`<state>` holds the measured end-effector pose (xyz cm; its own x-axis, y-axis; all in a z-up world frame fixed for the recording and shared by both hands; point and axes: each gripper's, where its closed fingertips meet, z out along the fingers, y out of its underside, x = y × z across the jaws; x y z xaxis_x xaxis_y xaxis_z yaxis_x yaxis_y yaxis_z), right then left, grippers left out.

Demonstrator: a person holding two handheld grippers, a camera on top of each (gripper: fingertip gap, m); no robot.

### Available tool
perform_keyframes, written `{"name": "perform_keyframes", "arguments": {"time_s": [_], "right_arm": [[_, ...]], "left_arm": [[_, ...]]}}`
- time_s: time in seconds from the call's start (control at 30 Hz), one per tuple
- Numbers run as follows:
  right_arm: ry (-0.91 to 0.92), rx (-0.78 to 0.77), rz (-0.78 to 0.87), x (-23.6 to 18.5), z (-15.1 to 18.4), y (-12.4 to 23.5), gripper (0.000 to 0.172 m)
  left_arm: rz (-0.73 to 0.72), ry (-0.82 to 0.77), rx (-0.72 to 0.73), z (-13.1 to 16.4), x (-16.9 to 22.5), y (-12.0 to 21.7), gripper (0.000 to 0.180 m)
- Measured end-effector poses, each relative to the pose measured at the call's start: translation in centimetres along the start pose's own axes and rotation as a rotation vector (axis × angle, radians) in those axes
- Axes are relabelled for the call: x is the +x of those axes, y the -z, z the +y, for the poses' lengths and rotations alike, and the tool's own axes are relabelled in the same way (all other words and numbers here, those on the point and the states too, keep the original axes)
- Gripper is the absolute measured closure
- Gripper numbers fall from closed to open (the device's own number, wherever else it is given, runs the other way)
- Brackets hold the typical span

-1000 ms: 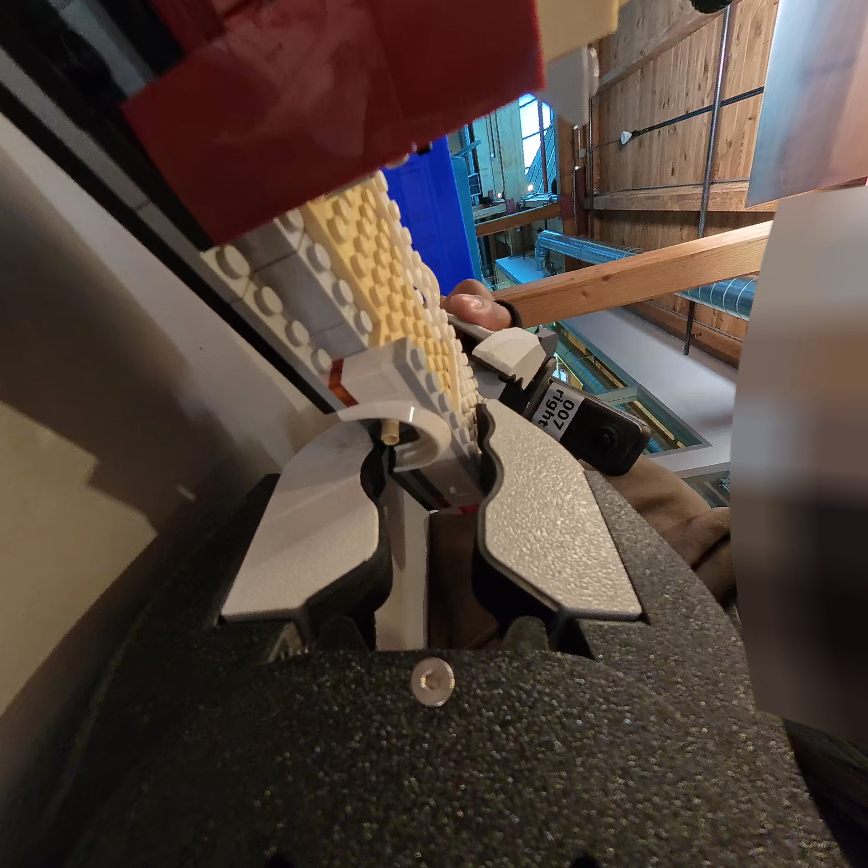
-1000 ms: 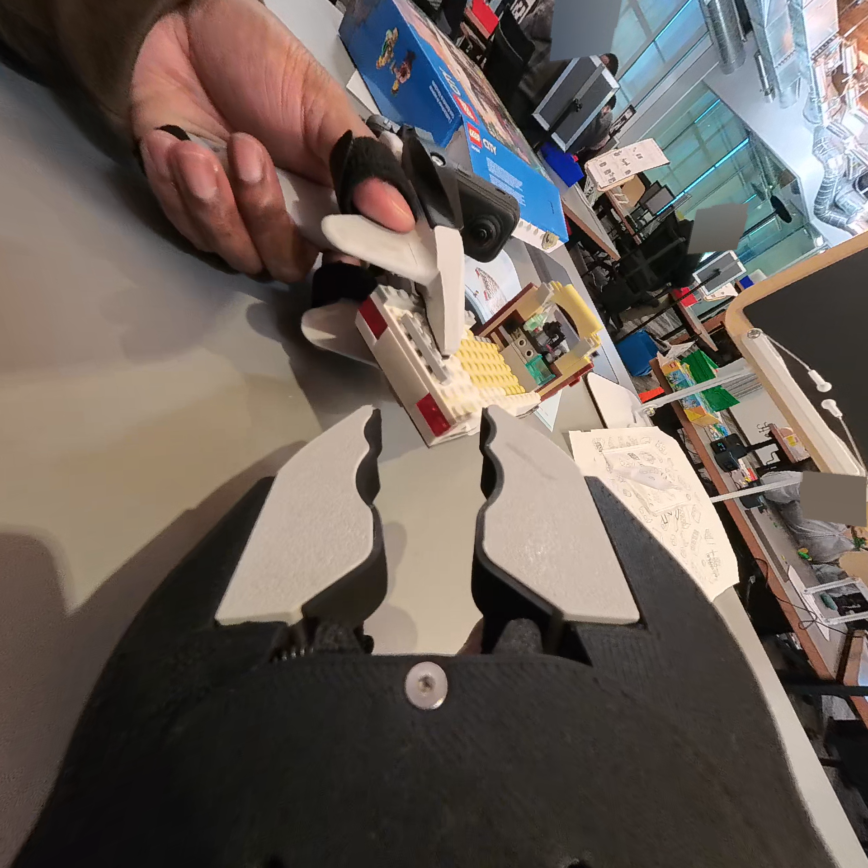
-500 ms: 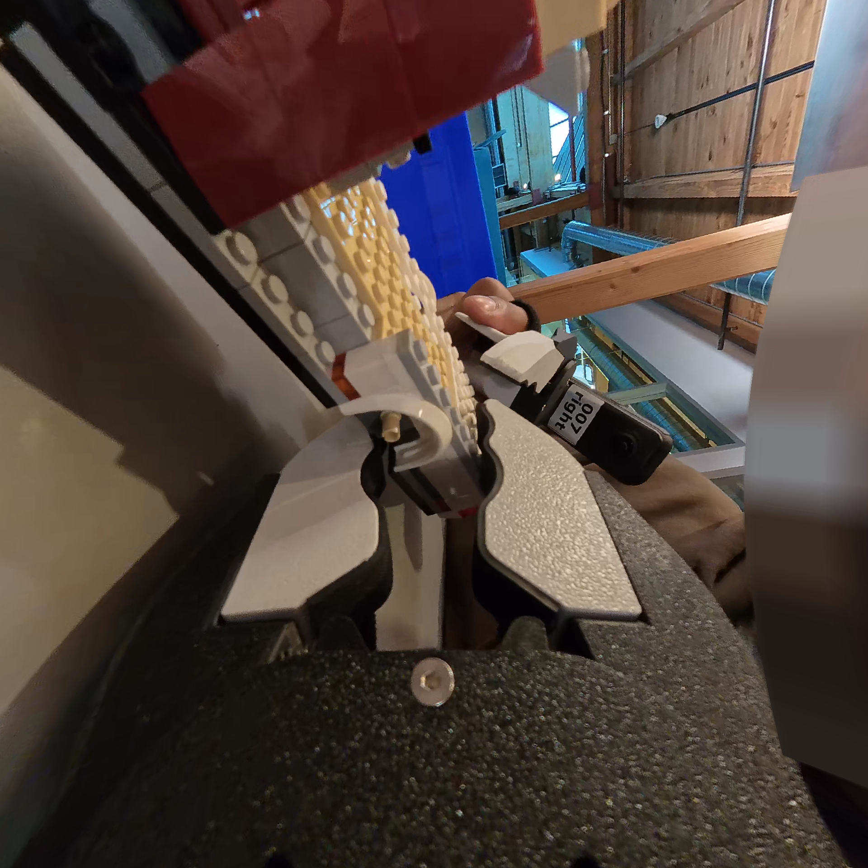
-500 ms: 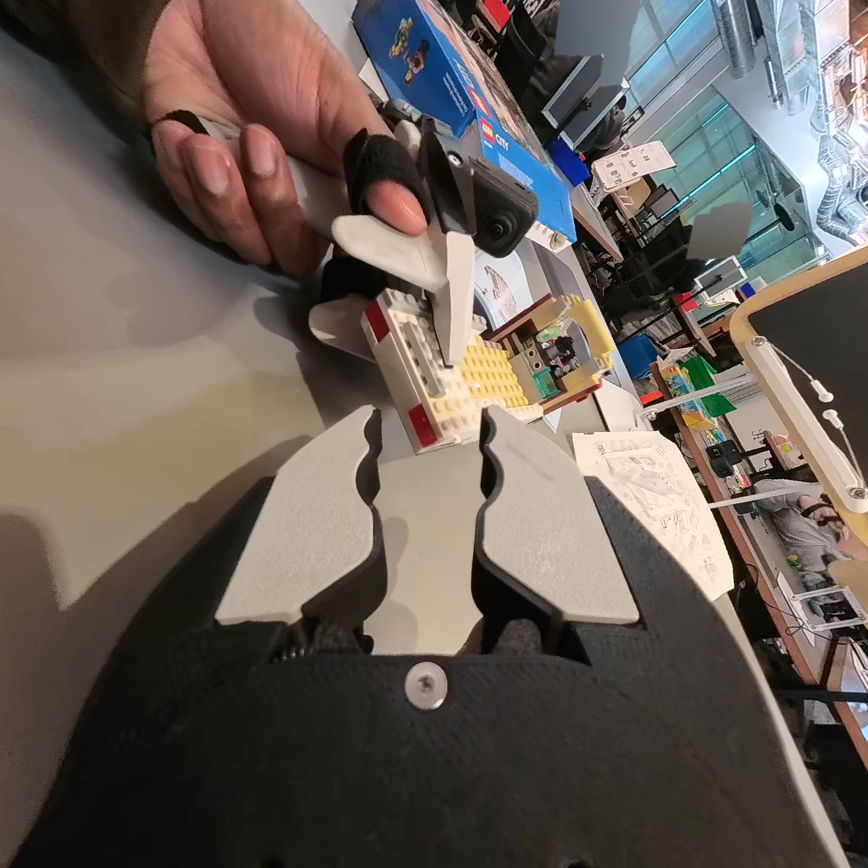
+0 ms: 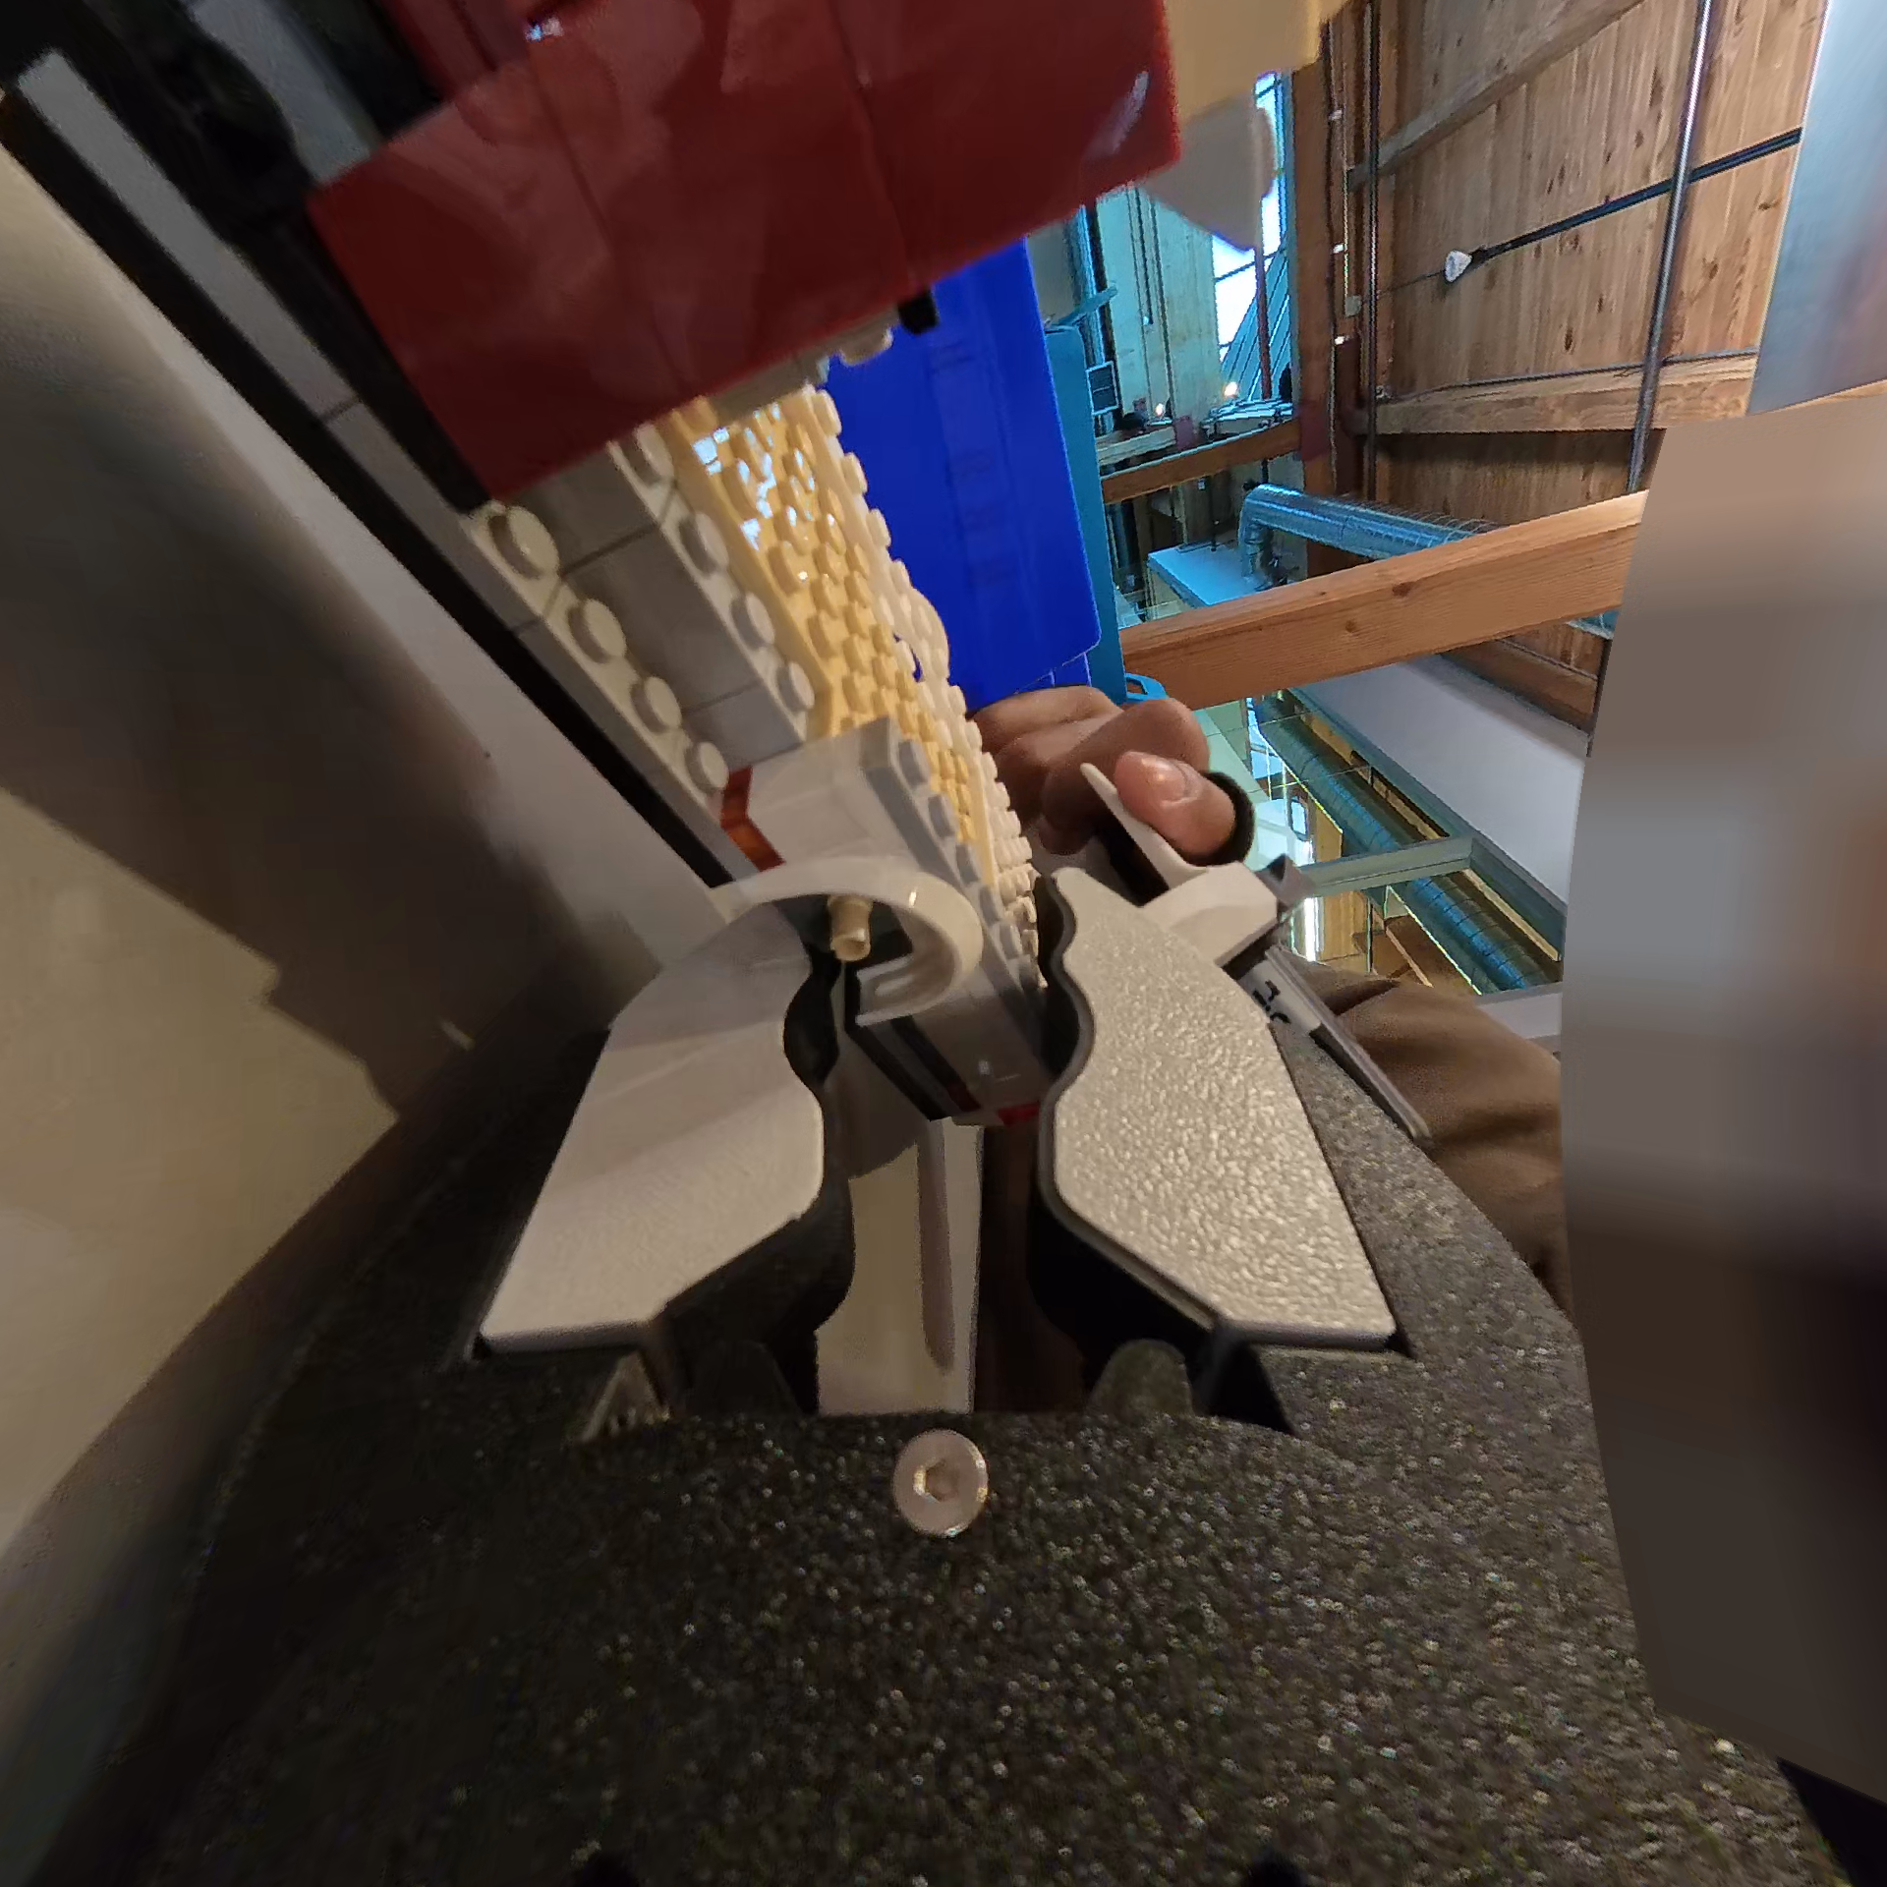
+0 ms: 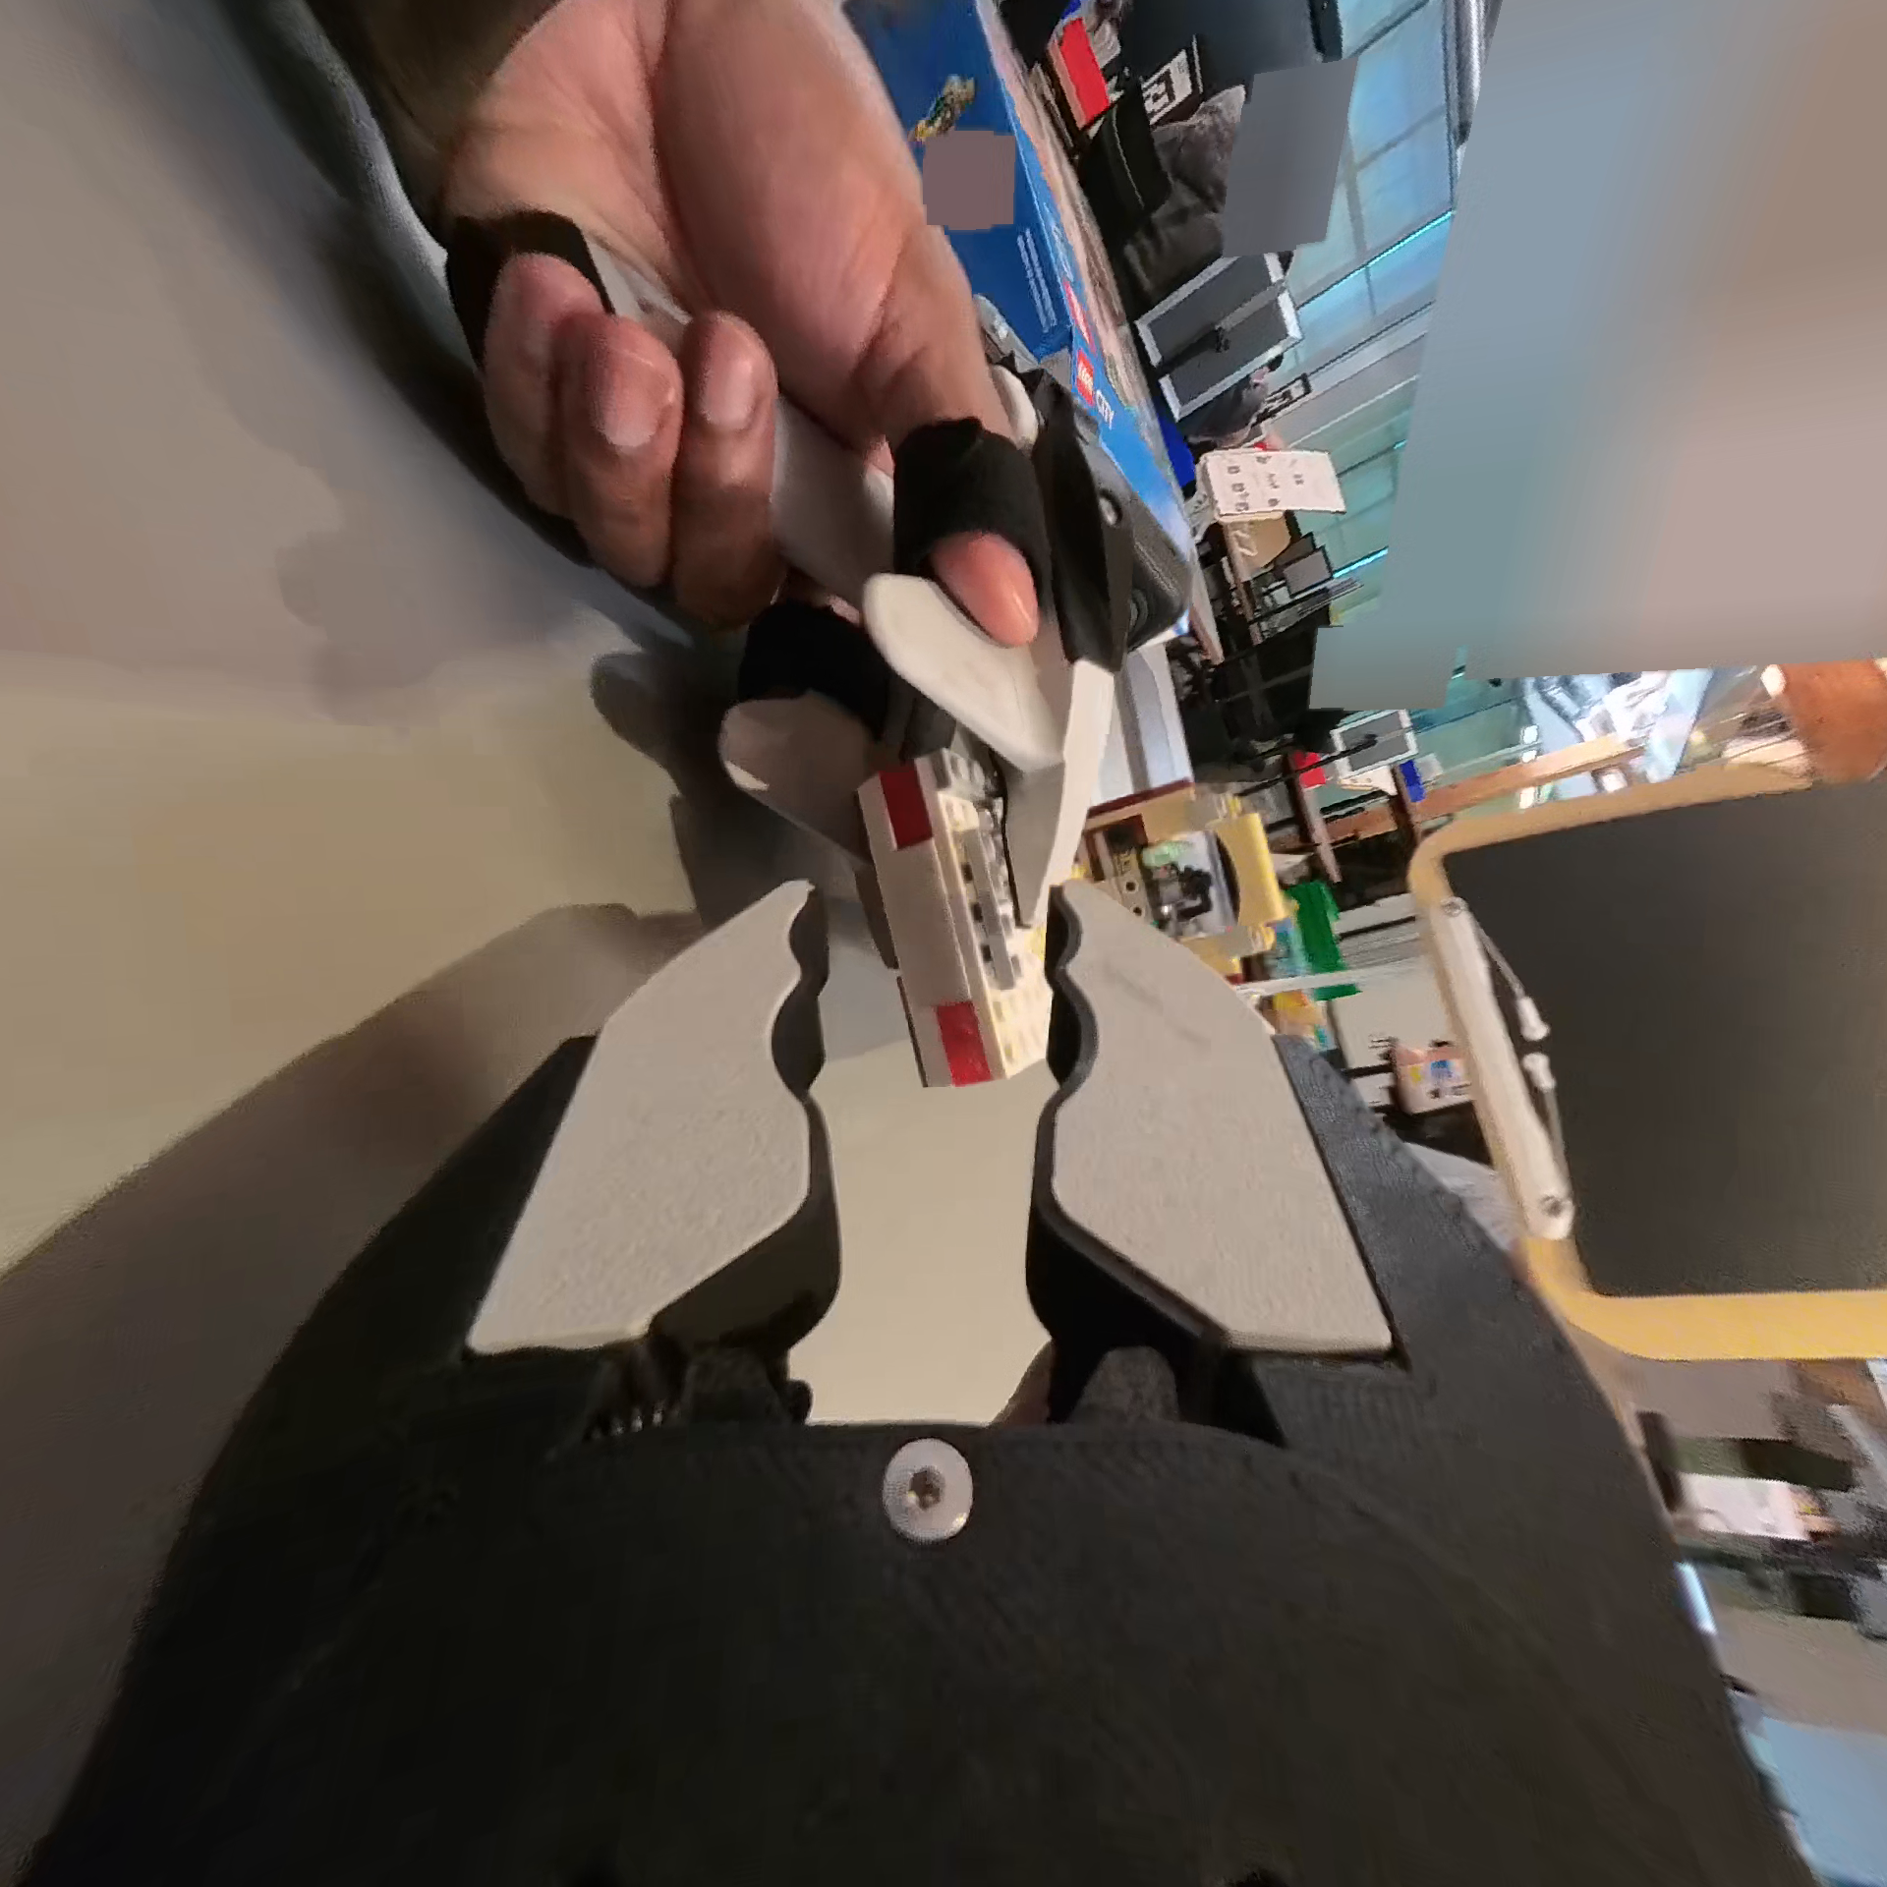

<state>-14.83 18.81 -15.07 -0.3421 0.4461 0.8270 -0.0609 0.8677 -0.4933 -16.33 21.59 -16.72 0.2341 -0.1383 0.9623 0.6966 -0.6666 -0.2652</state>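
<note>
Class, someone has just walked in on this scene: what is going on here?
A person holds a two-finger gripper in each hand. The left gripper is clamped on the edge of a white, grey and red toy-brick model, lifted off the grey table. The right gripper is open, its fingers either side of the model's other end.

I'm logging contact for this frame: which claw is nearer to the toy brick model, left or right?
Left. The left claw is closed on the toy brick model at its end; the right claw stands open around its other end.

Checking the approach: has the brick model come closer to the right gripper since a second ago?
Yes. The brick model now reaches between the right gripper fingers; earlier it sat just beyond their tips.
</note>
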Motion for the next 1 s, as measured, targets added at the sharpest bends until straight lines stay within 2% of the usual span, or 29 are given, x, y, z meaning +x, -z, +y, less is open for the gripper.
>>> {"name": "perform_keyframes", "arguments": {"time_s": [0.37,0.6,1.0], "right_arm": [[0.188,-0.124,0.106,0.3,0.4,-1.1,0.133],[0.208,-0.140,0.111,0.2,0.5,-1.3,0.146],[0.226,-0.143,0.129,0.3,0.4,-1.3,0.147]], "left_arm": [[-0.014,-0.024,-0.001,0.1,0.0,-0.2,0.143],[-0.005,-0.018,0.010,-0.1,0.1,-0.1,0.143],[0.002,-0.019,0.017,-0.2,0.2,-0.1,0.143]]}}
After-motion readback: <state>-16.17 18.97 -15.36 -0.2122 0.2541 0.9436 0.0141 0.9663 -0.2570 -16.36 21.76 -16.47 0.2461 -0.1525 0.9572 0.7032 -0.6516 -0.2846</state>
